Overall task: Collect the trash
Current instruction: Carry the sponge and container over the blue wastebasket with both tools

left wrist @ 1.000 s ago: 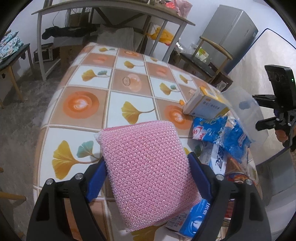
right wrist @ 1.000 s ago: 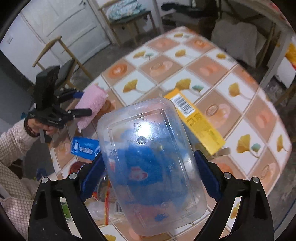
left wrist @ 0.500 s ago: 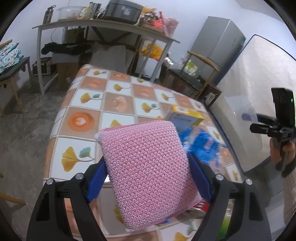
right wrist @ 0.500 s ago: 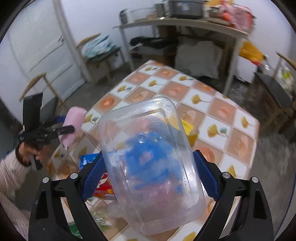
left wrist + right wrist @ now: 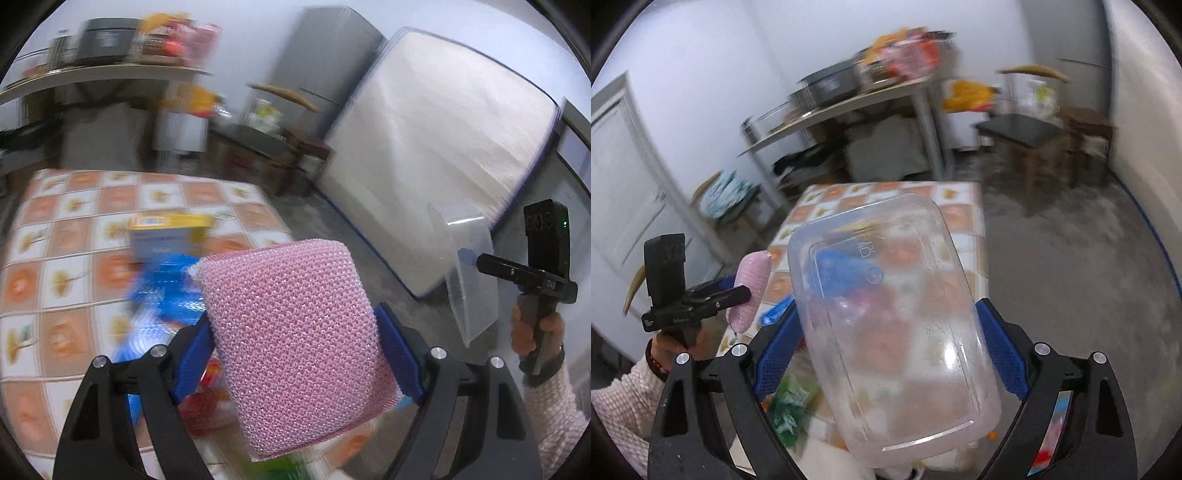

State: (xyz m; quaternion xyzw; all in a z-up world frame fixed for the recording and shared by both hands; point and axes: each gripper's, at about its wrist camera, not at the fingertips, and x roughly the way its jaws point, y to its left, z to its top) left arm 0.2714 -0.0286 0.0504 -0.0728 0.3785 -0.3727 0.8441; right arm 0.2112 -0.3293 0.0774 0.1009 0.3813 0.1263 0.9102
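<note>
My left gripper [image 5: 295,350] is shut on a pink mesh sponge [image 5: 295,339], both blue pads pressing its sides, lifted above the table's near end. The right wrist view shows that sponge [image 5: 750,291] edge-on in the left gripper [image 5: 738,288] at the left. My right gripper [image 5: 886,350] is shut on a clear plastic container [image 5: 894,325], held bottom toward the camera. In the left wrist view the container [image 5: 469,273] hangs at the right in the right gripper [image 5: 476,258], off the table's edge. Blue wrappers [image 5: 162,291] and a yellow box [image 5: 170,232] lie blurred on the table.
The tiled-pattern table [image 5: 62,236] carries more wrappers, red [image 5: 203,402] and green [image 5: 790,402]. A wrapped mattress [image 5: 436,155] leans at the right, with a grey fridge [image 5: 321,62], chairs [image 5: 1034,136] and a cluttered metal shelf [image 5: 849,99] behind. Bare concrete floor [image 5: 1071,251] lies right of the table.
Both grippers rose and swung away from the table toward the mattress side, still holding the sponge and the container. The table now sits lower and further left, blurred by the motion.
</note>
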